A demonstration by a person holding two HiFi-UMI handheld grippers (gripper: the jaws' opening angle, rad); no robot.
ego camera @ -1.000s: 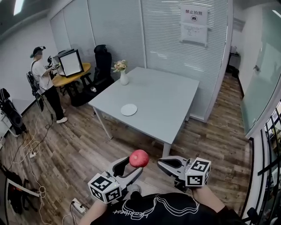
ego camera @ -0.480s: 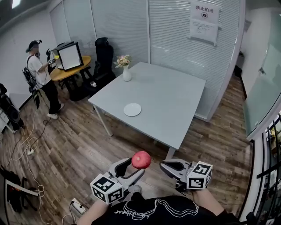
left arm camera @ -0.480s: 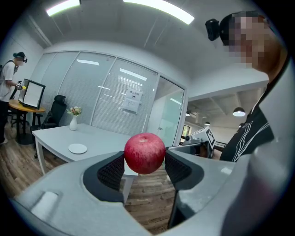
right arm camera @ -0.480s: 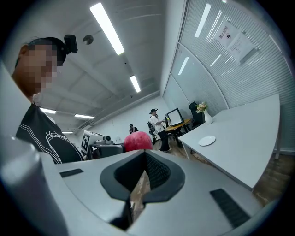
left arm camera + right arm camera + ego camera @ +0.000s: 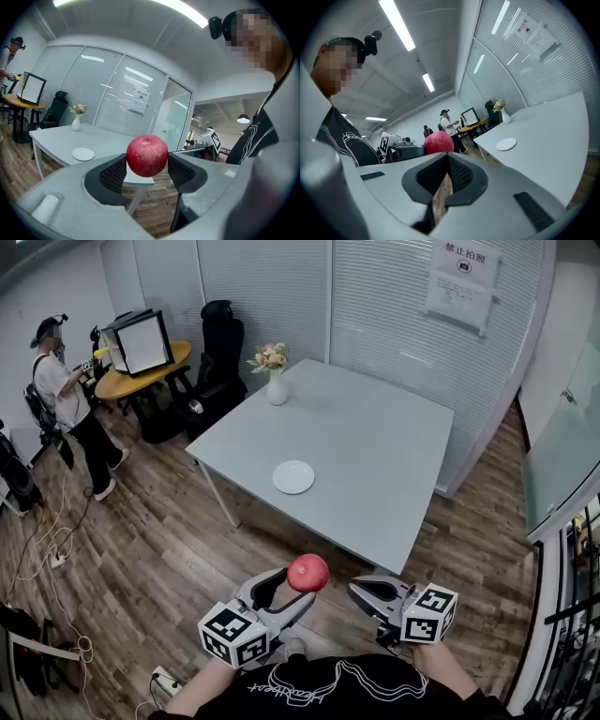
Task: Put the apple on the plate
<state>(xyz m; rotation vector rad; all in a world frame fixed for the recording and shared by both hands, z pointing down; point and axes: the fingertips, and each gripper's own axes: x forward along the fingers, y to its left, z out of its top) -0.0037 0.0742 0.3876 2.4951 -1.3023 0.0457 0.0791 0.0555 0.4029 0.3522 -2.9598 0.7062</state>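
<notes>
A red apple (image 5: 307, 573) sits clamped between the jaws of my left gripper (image 5: 298, 579), held in the air above the wooden floor, short of the table's near edge. The left gripper view shows the apple (image 5: 147, 155) squeezed between both black pads. The small white plate (image 5: 293, 477) lies on the grey table (image 5: 375, 456), towards its near left side; it also shows as the plate (image 5: 83, 153) and the plate (image 5: 506, 144). My right gripper (image 5: 356, 590) is beside the left one, its jaws closed together with nothing in them. Past them the apple (image 5: 438, 142) shows.
A white vase with flowers (image 5: 276, 388) stands at the table's far left corner. A person (image 5: 64, 399) stands at far left by a round wooden table (image 5: 141, 381) with a monitor. A black chair (image 5: 217, 343) is behind. Cables and a power strip (image 5: 167, 679) lie on the floor.
I have moved closer to the table: it and the plate sit larger and lower in the head view. The apple stays in the left gripper; both grippers keep their pose.
</notes>
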